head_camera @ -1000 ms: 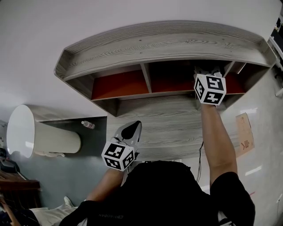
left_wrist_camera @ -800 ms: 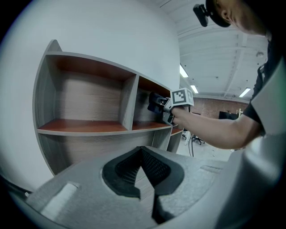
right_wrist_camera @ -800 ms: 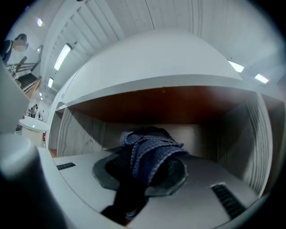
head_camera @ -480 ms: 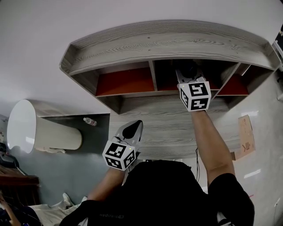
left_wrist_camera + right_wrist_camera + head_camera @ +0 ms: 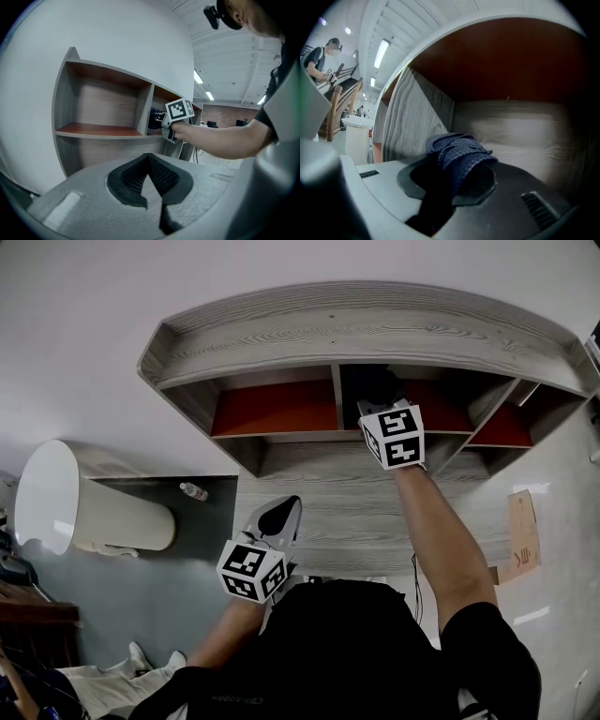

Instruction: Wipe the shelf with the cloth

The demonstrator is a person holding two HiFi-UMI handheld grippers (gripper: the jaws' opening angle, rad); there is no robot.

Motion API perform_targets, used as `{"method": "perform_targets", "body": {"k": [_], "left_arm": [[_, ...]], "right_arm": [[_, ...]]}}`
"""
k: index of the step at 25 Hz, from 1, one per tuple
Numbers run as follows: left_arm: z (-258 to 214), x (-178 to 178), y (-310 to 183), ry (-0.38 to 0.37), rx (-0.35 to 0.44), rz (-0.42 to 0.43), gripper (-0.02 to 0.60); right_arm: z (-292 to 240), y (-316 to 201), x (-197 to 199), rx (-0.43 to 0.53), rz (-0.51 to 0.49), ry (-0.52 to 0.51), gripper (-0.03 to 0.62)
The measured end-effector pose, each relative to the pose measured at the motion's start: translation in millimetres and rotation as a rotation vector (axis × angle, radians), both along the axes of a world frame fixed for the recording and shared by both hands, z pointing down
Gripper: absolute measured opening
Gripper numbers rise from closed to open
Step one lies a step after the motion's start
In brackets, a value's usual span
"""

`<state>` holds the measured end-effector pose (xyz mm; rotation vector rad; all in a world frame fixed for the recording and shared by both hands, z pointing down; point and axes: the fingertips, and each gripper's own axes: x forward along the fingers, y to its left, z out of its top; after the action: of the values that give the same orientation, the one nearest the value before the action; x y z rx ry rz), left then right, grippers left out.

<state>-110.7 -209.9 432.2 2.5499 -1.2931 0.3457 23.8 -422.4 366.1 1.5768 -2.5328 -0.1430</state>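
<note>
The shelf (image 5: 356, 334) fills the top of your head view, grey wood against a plain white wall (image 5: 75, 315), with three open bays that have red-brown floors. Down to your left stands a white drum (image 5: 75, 517) on its side, and a small bottle (image 5: 192, 491) lies just beside it on the dark floor. A brown card (image 5: 523, 535) leans at the far right.

Your right arm (image 5: 441, 540) reaches up into the middle bay, close to its left divider (image 5: 417, 117). The right tongs (image 5: 377, 401) are inside that bay, and in the right gripper view they (image 5: 454, 183) are clamped on the cloth (image 5: 461, 152), a bunched dark blue wad that sticks out past the tips. Whether it touches the bay's floor cannot be told. The pale back panel (image 5: 511, 126) lies just ahead of it.

Your left tongs (image 5: 279, 512) hang low, well apart from the shelf, in front of your chest. Their pads (image 5: 166, 176) meet at the tips with nothing between them.
</note>
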Motion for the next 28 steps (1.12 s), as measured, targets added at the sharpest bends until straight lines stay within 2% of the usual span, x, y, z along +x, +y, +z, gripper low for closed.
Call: {"method": "perform_targets", "body": {"k": [15, 28], "left_arm": [[0.3, -14.0, 3.7, 0.001, 0.000, -0.032, 0.008], [0.1, 2.7, -3.6, -0.007, 0.000, 0.004, 0.008]], "right_arm": [[19.1, -12.1, -12.9, -0.053, -0.011, 0.047, 0.100], [23.0, -15.9, 31.5, -0.055, 0.067, 0.077, 0.100]]}}
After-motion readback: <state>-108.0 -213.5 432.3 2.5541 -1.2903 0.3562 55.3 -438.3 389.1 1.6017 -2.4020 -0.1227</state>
